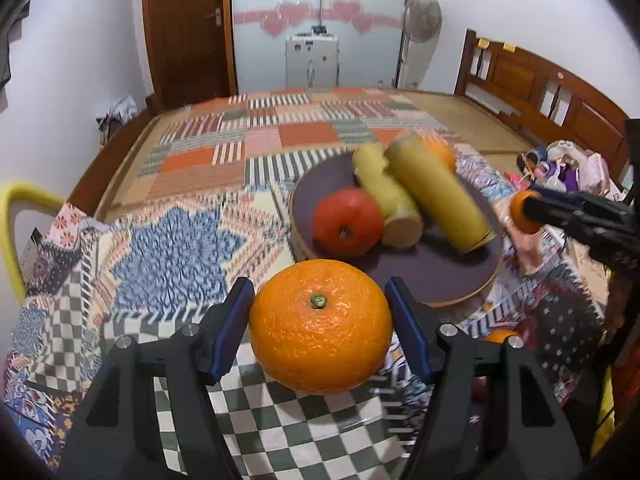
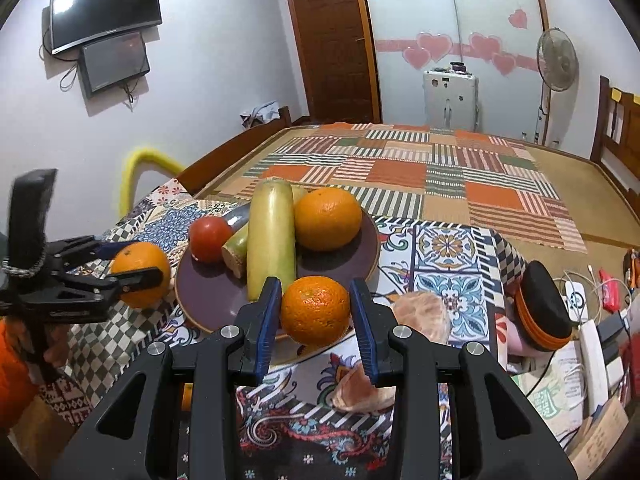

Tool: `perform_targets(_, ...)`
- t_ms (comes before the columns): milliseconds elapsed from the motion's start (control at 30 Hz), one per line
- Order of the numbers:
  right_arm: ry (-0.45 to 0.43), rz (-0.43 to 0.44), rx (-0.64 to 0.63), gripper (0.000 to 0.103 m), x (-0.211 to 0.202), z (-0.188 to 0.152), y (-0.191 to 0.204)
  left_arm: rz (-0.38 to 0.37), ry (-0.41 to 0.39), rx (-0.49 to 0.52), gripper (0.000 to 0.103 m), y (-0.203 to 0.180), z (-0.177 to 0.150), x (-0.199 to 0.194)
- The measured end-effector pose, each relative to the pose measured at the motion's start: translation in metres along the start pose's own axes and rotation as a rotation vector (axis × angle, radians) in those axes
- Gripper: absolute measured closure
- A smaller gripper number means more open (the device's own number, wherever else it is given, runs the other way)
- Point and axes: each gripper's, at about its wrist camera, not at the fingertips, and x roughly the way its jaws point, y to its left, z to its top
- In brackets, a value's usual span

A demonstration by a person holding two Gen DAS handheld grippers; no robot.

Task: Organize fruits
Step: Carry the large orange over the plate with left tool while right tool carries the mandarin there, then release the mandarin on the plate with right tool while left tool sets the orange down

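Fruit sits on and around a dark round plate [image 2: 362, 256] on a table spread with a patchwork cloth [image 2: 448, 252], in a room with pale walls. Beyond the table lies a wide mat of orange, striped and checked squares [image 2: 420, 172], with a wooden headboard [image 1: 532, 80] at its right and a brown door [image 2: 332, 40] at the back. A glazed panel stuck with pink hearts [image 2: 434, 46] stands beside the door, a white case [image 2: 450, 98] and a standing fan [image 2: 556, 60] before it. Two dark screens [image 2: 106, 10] hang on the left wall.

On the plate lie two long yellow gourds [image 1: 438, 192], a big orange [image 2: 328, 218] and a tomato [image 1: 347, 222].

Left gripper [image 1: 320, 308] brackets an orange [image 1: 320, 326] just off the plate's near rim; the pads look to be at its sides, though whether they press I cannot tell. Right gripper [image 2: 316, 312] is closed on a smaller orange [image 2: 315, 310] over the plate's near edge.

A peeled piece of fruit [image 2: 422, 316] lies on the cloth to the right of it.
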Motion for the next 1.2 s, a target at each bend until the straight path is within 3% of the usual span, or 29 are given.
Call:
perform_targets(233,-0.009,-0.015,-0.026,0.070,0.005,0.013,0.005,-0.049,-0.070,0.037,0.036,-0.029,0.023,-0.017)
perform_targets(1000,0.096,-0.023,-0.004,0.069,0.048,0.018,-0.005,-0.045,-0.025,0.046,0.035,-0.058,0.033,0.031)
perform_targets(1200,0.096,-0.031,-0.009,0.069,0.049,0.018,-0.003,-0.047,-0.071,0.045,0.034,-0.059,0.035,0.024)
